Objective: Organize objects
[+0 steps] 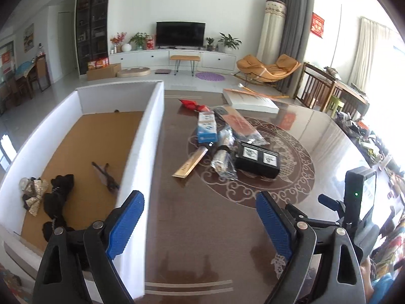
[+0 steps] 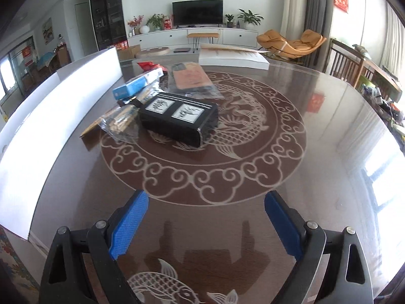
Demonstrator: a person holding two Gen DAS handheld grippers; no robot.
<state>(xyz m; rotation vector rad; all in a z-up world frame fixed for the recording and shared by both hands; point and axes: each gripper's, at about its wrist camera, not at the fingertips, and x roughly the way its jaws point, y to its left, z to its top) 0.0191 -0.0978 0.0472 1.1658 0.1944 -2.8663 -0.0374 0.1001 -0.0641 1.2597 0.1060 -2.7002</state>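
A white cardboard box [image 1: 152, 116] with a brown floor stands at the table's left; it holds a black fabric piece [image 1: 59, 190], a gold bow [image 1: 35, 195] and a dark clip [image 1: 105, 174]. A pile lies mid-table: a black box with two white labels [image 1: 258, 158] [image 2: 178, 117], a blue-white carton [image 1: 207, 128] [image 2: 136, 84], plastic-wrapped rolls [image 1: 222, 154], a flat tan strip [image 1: 191, 163], a wrapped flat pack [image 1: 240, 124] [image 2: 191, 77] and a red packet [image 1: 191, 103]. My left gripper [image 1: 200, 217] is open and empty beside the box's near corner. My right gripper [image 2: 206, 223] is open and empty, short of the black box.
The dark glossy table [image 2: 227, 157] has a white fish pattern. A flat white box [image 1: 253, 100] [image 2: 233, 57] lies at the far edge. The right gripper's body [image 1: 359, 197] shows in the left wrist view. Clutter lies along the right edge [image 1: 372, 141]. Wooden chairs [image 2: 346, 63] stand beyond.
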